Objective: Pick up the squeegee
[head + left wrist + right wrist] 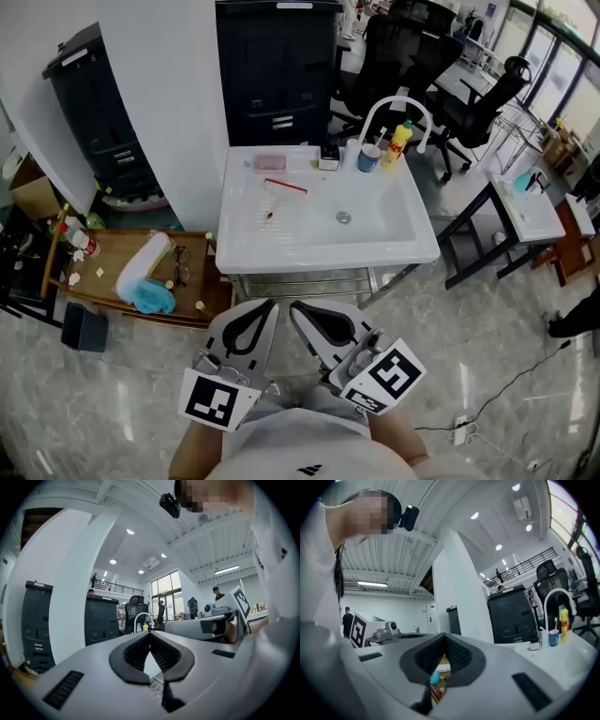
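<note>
- My left tongs (266, 306) are shut, pad against pad, with nothing between them. The left gripper view (150, 632) shows only floor through the gap behind the tips.
- My right tongs (298, 309) are shut and empty too. The bit of blue in the gap in the right gripper view (443, 634) is something well beyond the jaws, not a thing held.
- Both are held level side by side, close to my body and short of the white sink (328, 258).
- The squeegee (284, 186), thin and red, lies on the flat drainboard left of the basin. It is straight ahead of the tips and well apart from them.
- Its long axis runs across my line of approach, dipping slightly to the right. It sits about midway between the two tongs, so neither is clearly nearer.
- I judge that the tongs must open and come in over the sink's front rim.
- A pink block (269, 162) lies just behind the squeegee. The faucet (394, 108), blue cup (369, 157) and yellow bottle (399, 145) stand off to the right, out of the way.
- A low wooden table (112, 281) stands at my left.
</note>
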